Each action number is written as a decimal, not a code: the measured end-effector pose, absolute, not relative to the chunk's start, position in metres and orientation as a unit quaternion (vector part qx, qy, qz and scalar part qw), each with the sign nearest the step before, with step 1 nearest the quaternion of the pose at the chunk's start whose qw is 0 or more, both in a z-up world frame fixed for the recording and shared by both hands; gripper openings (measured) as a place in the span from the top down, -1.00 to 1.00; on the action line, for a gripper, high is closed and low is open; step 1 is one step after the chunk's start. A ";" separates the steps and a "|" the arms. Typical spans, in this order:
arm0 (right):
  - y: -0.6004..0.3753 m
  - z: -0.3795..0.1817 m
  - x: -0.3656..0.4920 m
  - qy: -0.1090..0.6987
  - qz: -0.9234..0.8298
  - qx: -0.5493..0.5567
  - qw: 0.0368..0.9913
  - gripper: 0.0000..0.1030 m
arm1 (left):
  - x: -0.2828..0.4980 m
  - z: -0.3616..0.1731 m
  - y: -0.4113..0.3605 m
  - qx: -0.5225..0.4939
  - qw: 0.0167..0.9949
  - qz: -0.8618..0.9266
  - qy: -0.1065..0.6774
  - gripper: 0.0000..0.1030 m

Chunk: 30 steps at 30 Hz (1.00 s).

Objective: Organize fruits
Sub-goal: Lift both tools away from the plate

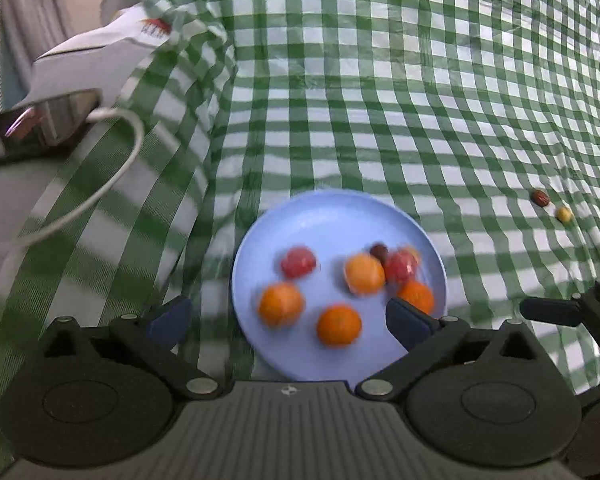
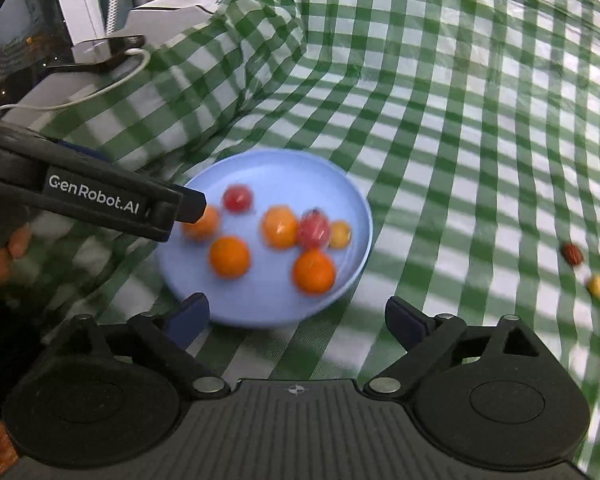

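Note:
A light blue plate (image 1: 340,208) (image 2: 260,160) sits on the green checked cloth and holds several fruits: oranges (image 1: 339,325) (image 2: 229,257), red fruits (image 1: 298,262) (image 2: 238,198) and a small yellow one (image 2: 340,234). My left gripper (image 1: 288,316) is open over the plate's near part, its jaws wide apart and holding nothing. My right gripper (image 2: 296,310) is open at the plate's near rim, also with nothing held. Two loose fruits lie on the cloth to the right, a dark red one (image 1: 541,197) (image 2: 572,254) and a yellow one (image 1: 564,214) (image 2: 597,284).
The cloth (image 1: 380,80) bunches into a raised fold (image 2: 228,64) at the back left. Beyond the fold stand white boxes (image 1: 92,56) with a white cable (image 1: 112,176). A person's hand (image 2: 4,256) holds the left gripper's handle at the left edge.

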State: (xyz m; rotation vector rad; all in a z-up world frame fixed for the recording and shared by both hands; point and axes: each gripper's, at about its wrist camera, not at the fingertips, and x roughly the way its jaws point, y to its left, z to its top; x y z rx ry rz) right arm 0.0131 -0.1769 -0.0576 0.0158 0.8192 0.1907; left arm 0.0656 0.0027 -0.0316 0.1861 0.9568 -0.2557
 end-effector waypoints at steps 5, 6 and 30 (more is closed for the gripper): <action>-0.164 -0.042 -0.027 0.380 0.094 0.004 0.920 -0.92 | 0.026 -0.020 0.020 0.075 0.879 -0.105 0.458 -0.99; -0.162 -0.039 -0.032 0.373 0.093 0.000 0.923 -0.93 | 0.019 -0.018 0.022 0.075 0.881 -0.103 0.456 -0.99; -0.157 -0.006 -0.100 0.298 0.069 -0.021 0.952 -0.95 | -0.054 0.019 0.017 0.080 0.904 -0.104 0.407 -0.99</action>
